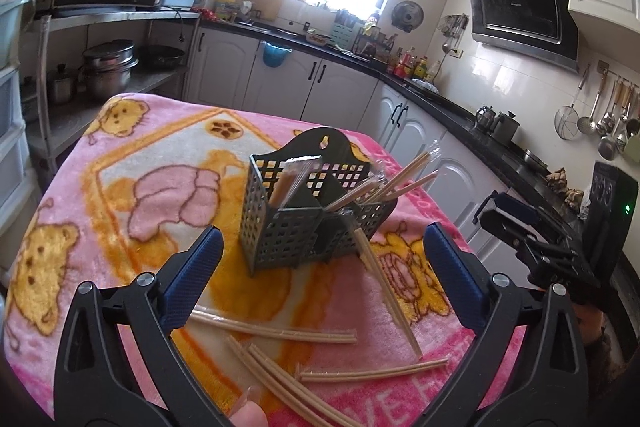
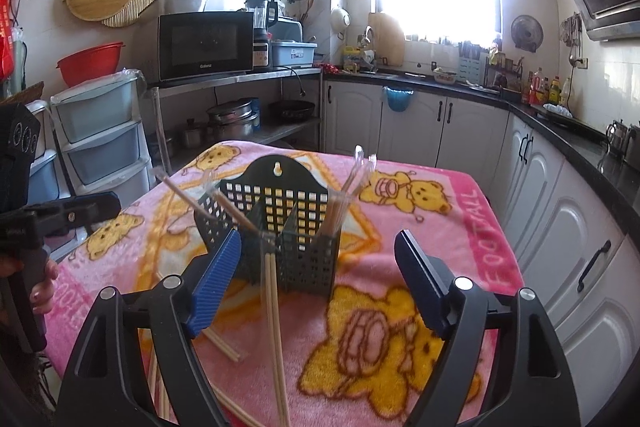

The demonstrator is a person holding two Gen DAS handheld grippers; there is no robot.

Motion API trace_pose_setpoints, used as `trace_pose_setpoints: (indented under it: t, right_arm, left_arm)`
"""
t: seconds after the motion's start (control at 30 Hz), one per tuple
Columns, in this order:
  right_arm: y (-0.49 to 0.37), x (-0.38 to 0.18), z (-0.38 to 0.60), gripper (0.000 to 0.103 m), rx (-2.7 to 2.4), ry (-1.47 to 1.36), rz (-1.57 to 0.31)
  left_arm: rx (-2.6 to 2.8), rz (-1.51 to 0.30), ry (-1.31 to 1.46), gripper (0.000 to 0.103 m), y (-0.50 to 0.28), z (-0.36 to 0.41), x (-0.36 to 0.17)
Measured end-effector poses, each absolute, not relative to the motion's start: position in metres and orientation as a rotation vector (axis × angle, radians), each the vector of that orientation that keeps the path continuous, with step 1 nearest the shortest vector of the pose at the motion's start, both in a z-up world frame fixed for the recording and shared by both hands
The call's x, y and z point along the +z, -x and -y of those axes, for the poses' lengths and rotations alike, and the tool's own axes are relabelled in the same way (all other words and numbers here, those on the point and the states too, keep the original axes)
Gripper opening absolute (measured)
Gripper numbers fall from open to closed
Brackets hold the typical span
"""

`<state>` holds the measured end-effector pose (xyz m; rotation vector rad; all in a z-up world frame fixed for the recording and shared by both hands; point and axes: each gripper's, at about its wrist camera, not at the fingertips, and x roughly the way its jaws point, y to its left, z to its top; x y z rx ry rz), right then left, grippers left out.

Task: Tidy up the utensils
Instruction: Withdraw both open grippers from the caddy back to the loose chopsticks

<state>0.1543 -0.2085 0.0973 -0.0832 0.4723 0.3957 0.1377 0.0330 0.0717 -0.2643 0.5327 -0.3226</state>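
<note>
Several wrapped wooden chopsticks are scattered at 6 o'clock of the dark perforated plastic caddy. Both grippers are spread apart, empty; one pair should be pinched mid-length.

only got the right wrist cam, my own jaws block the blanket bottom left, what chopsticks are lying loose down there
observer: The left wrist view shows one wrapped pair lying flat on the blanket, a second wrapped pair to its right, and a loose bunch in front of them.
operator: ok and is the left gripper holding anything, i only see it side on
observer: No. The left gripper has its jaws wide open with nothing between them, and it points at the utensil holder.
</note>
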Motion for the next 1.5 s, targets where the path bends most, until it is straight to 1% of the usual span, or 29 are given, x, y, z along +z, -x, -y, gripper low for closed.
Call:
trace_pose_setpoints:
  t: [0.43,0.97,1.33,1.43,1.5]
  right_arm:
    - [-0.129,0.067,0.219,0.077,0.393,0.068,-0.533]
    - [-0.108,0.025,0.224,0.077,0.412,0.045,-0.647]
    - [-0.092,0.0,0.229,0.076,0.426,0.035,-0.721]
    - [-0.088,-0.01,0.231,0.074,0.427,0.017,-0.752]
    - [-0.086,-0.018,0.233,0.07,0.432,0.0,-0.777]
  left_arm:
    - [-0.306,-0.581,0.277,0.093,-0.129,-0.035,0.05]
    - [-0.289,-0.688,0.272,0.093,-0.122,-0.031,0.01]
    - [-0.239,-0.756,0.282,0.093,-0.122,-0.042,-0.018]
    - [-0.227,-0.768,0.289,0.093,-0.123,-0.047,-0.024]
    - [-0.214,-0.775,0.292,0.093,-0.124,-0.051,-0.028]
